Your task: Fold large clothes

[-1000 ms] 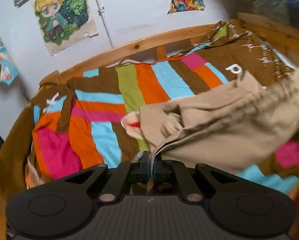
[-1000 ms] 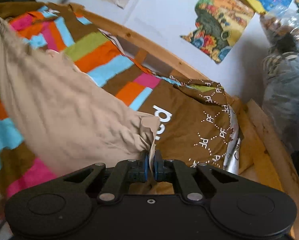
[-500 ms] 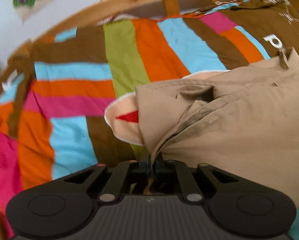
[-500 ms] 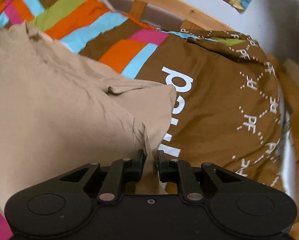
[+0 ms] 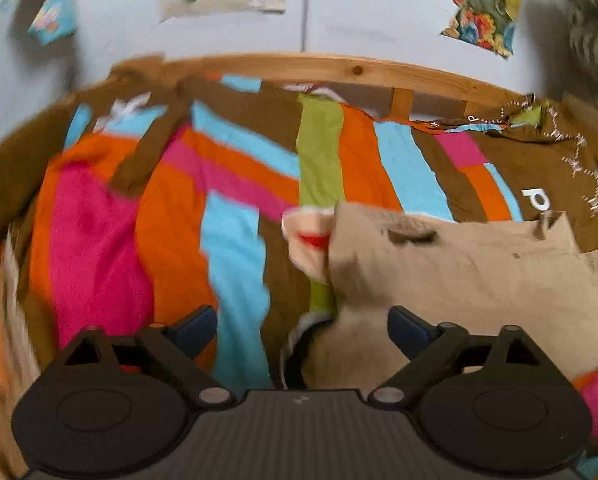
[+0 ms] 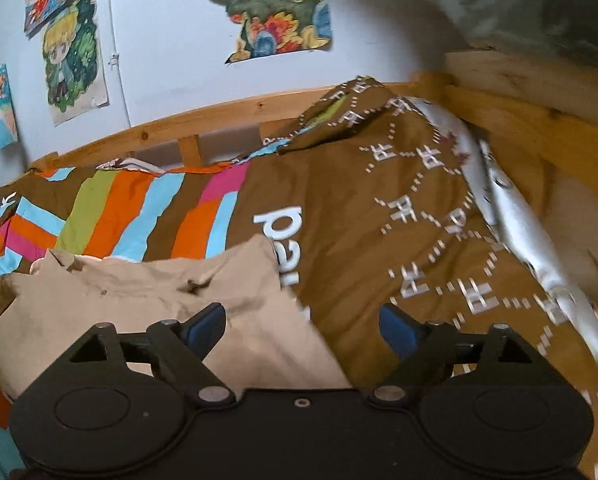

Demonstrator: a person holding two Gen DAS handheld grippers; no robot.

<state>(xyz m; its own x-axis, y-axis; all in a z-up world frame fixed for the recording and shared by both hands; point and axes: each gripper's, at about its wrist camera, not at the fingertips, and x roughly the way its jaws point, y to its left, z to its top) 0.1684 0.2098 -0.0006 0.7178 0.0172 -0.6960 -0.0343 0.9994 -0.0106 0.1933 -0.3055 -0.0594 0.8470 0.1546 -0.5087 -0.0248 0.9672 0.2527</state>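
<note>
On the striped bedspread (image 5: pixel 235 240), one tan garment (image 5: pixel 459 272) lies.

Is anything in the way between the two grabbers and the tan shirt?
Nothing visible. The tan garment lies on the striped bedcover, right in front of the open left gripper and right gripper, with no object between.

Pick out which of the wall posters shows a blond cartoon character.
It is the poster with the blond figure against green foliage, left of the thin white wall cable in the right wrist view. The poster to the right of the cable shows no blond figure, only a dark one over bright colours.
</note>
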